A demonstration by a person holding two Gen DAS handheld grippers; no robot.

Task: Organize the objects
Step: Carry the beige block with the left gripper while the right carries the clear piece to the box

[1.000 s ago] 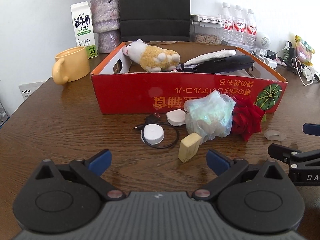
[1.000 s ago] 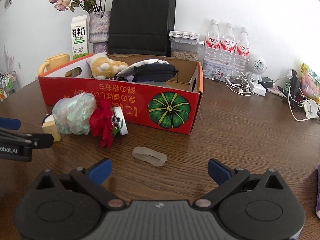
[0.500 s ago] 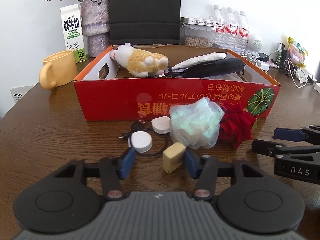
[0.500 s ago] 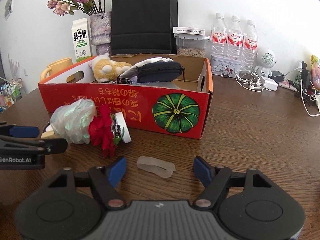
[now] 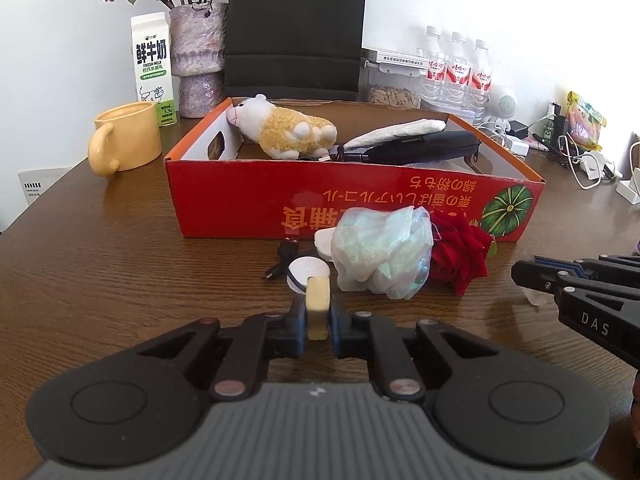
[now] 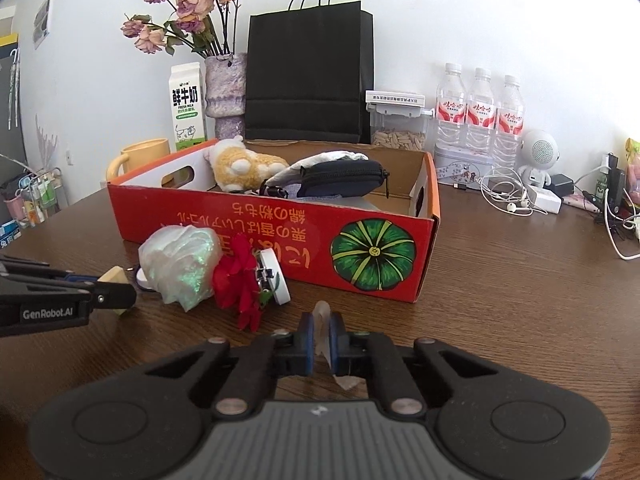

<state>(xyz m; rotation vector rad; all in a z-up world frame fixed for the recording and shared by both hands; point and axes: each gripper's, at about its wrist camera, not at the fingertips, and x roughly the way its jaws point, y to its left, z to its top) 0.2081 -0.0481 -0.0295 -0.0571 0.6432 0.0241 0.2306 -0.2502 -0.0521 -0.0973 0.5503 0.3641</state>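
Both grippers have just closed from wide open. The left gripper (image 5: 318,322) now pinches the small pale-yellow rectangular block (image 5: 318,308). The right gripper (image 6: 322,338) now pinches the translucent whitish soft piece (image 6: 323,328). Both pieces sit near the front edge of the brown wooden table (image 5: 120,264), in front of the red cardboard box (image 5: 360,204). With 2 grasps made at once, the likely next step is lifting both into the box. The crumpled iridescent plastic bag (image 5: 382,254) and red fabric rose (image 5: 460,252) remain outside, against the box's front wall.
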